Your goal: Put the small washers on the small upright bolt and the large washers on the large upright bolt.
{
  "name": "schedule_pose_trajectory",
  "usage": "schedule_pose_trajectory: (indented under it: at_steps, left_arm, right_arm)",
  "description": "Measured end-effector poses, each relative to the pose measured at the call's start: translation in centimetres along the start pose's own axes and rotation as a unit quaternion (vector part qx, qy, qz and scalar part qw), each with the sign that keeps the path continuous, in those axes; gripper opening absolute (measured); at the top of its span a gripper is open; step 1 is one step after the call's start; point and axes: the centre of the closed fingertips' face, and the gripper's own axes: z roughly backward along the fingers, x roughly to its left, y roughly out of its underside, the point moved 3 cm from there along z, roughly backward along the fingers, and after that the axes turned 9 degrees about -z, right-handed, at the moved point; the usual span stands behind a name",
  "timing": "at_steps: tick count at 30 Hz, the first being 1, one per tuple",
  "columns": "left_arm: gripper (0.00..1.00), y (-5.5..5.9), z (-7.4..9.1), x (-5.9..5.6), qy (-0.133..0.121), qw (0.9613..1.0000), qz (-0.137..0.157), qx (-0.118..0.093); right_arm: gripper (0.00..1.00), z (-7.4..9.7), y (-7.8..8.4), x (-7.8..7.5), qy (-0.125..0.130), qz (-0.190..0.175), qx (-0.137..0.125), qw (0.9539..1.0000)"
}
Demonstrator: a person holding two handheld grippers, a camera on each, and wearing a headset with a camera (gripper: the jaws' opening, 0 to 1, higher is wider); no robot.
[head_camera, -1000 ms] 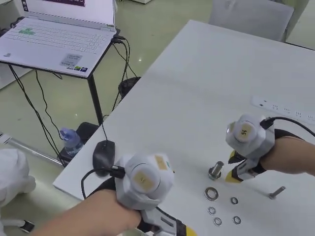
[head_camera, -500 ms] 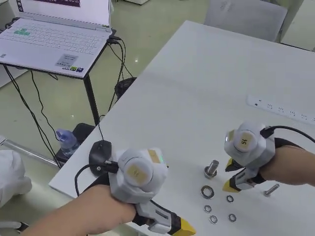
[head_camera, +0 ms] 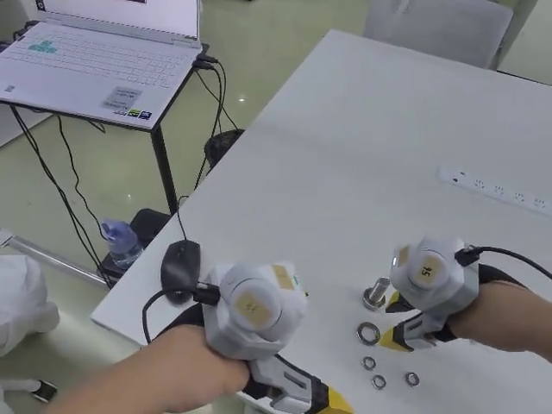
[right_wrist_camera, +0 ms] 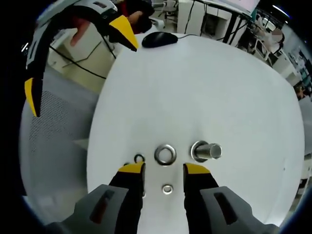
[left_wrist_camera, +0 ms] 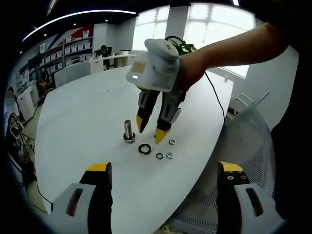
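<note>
A large bolt stands upright on the white table. A large washer lies flat just in front of the bolt, and three small washers lie nearer the table's edge. My right gripper hovers beside the large washer, open and holding nothing. In the right gripper view its fingertips sit just short of the large washer, with a small washer on the table between them and the bolt to the right. My left gripper is wide open near the table's edge, facing the right gripper.
A power strip lies on the table's far right. A black mouse sits at the near left corner, its cable running off the edge. Beyond the table, a laptop rests on a stand, with a bottle on the floor.
The right gripper has drifted a little from beside the bolt toward the large washer. The bolt lying at the right is now behind the right hand. The left gripper has barely moved.
</note>
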Motion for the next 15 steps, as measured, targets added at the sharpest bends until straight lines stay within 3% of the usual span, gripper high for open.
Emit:
schedule_pose_trajectory:
  at_steps: [6, 15]
  left_arm:
    - [0.88, 0.0, 0.2, 0.2, 0.004, 1.0, -0.003, 0.002]
    - [0.87, -0.4, -0.4, 0.0, 0.013, 0.9998, -0.012, 0.001]
  right_arm:
    - [0.31, -1.2, -0.5, -0.4, 0.015, 0.005, -0.005, 0.9999]
    - [0.31, -3.0, -0.1, -0.3, 0.014, 0.001, 0.009, 0.9999]
